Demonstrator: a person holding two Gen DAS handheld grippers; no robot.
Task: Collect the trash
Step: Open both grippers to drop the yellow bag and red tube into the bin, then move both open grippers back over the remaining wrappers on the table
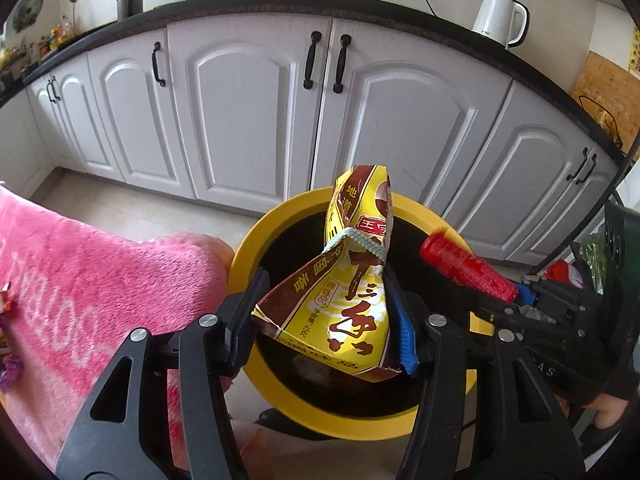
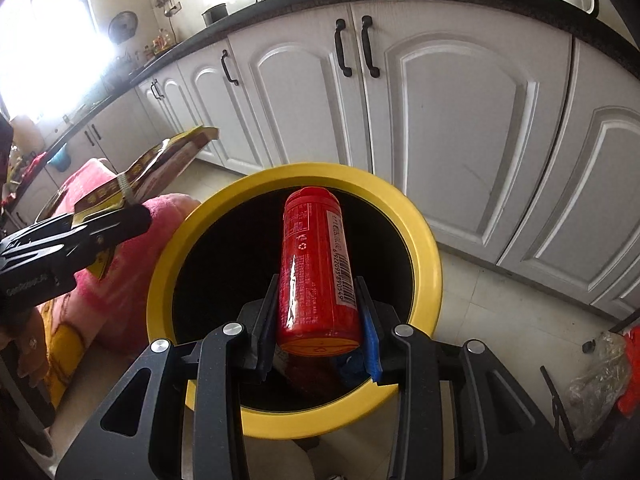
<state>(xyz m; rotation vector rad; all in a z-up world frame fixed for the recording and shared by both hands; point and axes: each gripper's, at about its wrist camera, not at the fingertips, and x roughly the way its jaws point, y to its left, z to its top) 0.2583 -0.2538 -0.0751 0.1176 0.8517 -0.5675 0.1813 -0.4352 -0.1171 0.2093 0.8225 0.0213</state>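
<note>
over the yellow-rimmed bin [image 2: 420, 236], the left gripper [image 1: 320, 320] clamps a snack bag [image 1: 344, 280] and the right gripper [image 2: 320, 320] pinches a red can [image 2: 316, 268], both poised for dropping in.

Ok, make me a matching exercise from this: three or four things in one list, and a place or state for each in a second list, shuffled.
Things:
1. snack packet
2. red bottle
3. yellow bin
4. white kettle

Places or states:
A. on the dark counter
B. clamped in the right hand-held gripper
C. standing on the floor, open, in front of the cabinets
D. clamped in the left hand-held gripper

Pairs: 1-D, 2-B, 3-C, 4-A
</note>
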